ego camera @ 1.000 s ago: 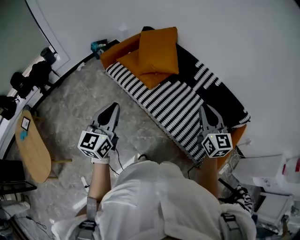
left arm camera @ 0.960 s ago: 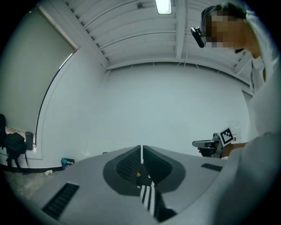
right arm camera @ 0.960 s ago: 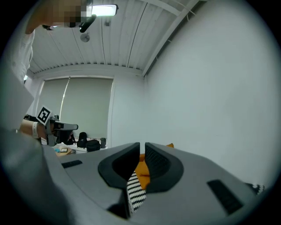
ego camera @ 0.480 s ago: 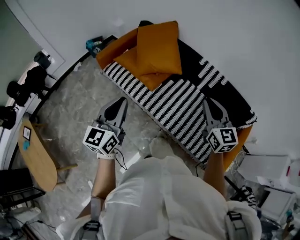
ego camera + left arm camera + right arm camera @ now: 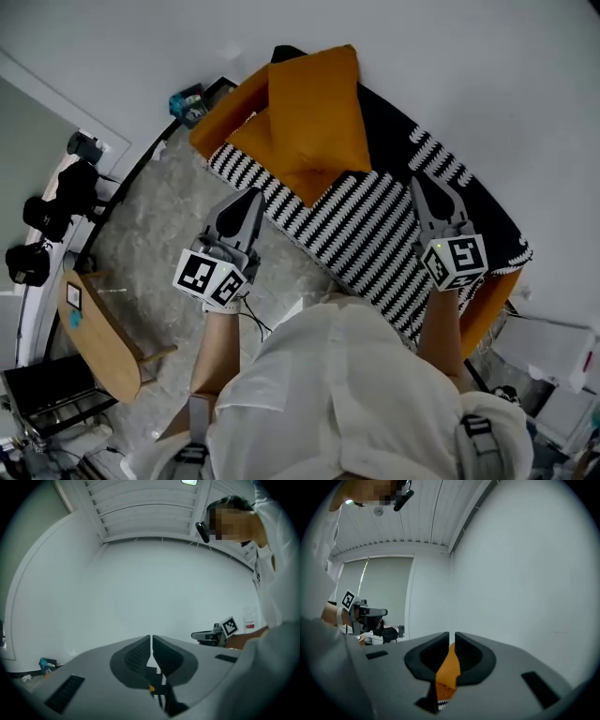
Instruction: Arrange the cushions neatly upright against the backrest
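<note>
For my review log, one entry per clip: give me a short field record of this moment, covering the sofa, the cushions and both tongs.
sofa: orange sofa, black-and-white striped cover draped over it
cushions: two, orange, at one end; upper cushion leans on the backrest, lower cushion lies flatter beneath it
left tongs: shut, empty, at the sofa's front edge
right tongs: shut, empty, above the striped cover
contact: neither tongs touches a cushion
</note>
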### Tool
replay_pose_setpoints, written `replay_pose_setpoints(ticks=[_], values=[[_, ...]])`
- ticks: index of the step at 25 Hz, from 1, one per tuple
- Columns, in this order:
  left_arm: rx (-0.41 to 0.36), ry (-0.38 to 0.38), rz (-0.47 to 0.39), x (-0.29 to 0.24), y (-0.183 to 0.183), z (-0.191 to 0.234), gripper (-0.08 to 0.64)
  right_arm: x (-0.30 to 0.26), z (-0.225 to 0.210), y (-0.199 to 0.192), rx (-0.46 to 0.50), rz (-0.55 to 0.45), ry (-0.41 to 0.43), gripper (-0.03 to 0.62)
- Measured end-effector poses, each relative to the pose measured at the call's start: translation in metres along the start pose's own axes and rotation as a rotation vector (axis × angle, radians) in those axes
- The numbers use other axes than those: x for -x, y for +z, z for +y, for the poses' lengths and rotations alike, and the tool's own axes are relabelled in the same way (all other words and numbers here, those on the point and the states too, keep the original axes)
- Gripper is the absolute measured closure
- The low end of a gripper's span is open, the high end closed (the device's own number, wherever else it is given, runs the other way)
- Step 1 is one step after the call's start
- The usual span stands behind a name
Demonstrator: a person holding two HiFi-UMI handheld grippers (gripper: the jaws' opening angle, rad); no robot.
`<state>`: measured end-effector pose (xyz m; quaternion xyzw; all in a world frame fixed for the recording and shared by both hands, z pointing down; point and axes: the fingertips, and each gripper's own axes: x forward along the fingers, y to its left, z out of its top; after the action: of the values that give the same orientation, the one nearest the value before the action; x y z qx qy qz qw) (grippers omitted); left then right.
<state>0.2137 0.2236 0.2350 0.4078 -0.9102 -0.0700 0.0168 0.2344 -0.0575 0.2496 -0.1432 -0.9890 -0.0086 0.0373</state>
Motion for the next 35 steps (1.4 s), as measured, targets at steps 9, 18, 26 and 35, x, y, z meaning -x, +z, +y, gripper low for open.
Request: replay_pose_setpoints(ticks=[9, 18, 26, 35], values=[[-0.003, -0.044, -0.016, -0.068, 0.009, 0.027, 0.535, -0.046, -0.024, -0.005, -0.021, 0.031, 0.019, 0.545], [-0.061, -0.175, -0.018, -0.134, 0.029, 0.063, 0.534, -0.088, -0.025, 0.007, 0.025, 0.059, 0.017, 0.534], [-0.041, -0.344, 0.032, -0.22, 0.014, 0.142, 0.534, -0.161, -0.042, -0.003, -0.022, 0.057, -0.13, 0.521], [-0.149, -0.67, 0.158, -0.33, -0.009, 0.201, 0.534, -0.244, -0.057, -0.034, -0.113, 0.102, -0.337, 0.502]])
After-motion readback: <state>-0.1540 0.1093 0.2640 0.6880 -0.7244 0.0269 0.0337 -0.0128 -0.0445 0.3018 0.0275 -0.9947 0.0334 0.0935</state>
